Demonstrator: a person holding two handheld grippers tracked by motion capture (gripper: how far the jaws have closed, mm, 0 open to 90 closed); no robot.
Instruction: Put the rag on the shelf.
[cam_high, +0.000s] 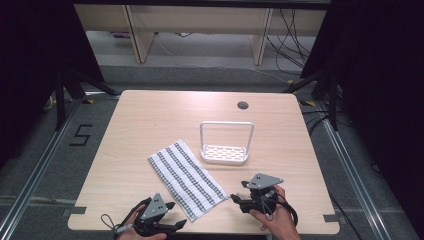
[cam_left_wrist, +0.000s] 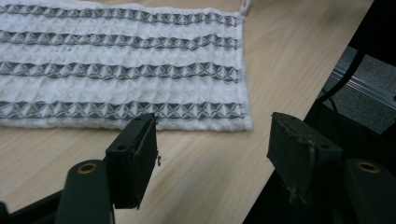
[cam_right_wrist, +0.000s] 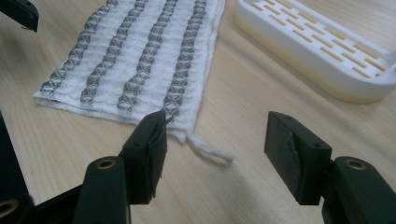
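Seen from above, a person's two hands come in from the bottom edge of a pale wooden table (cam_high: 150, 115), each holding a black two-jaw gripper topped with a grey triangular plate. The left gripper (cam_high: 176, 215) lies low near the table's front edge, pointing right toward the near end of a towel (cam_high: 186, 179). The right gripper (cam_high: 235, 197) points left toward that same end from the other side. Both sets of jaws stand apart with nothing between them, just short of the cloth.

The towel is a long rectangle of white waffle-weave fabric with dark grey stripes running lengthwise, lying flat and diagonal at the table's centre front; a small loop sticks out at its near corner. Just beyond it sits a white slotted plastic tray (cam_high: 224, 153) with a tall arched handle
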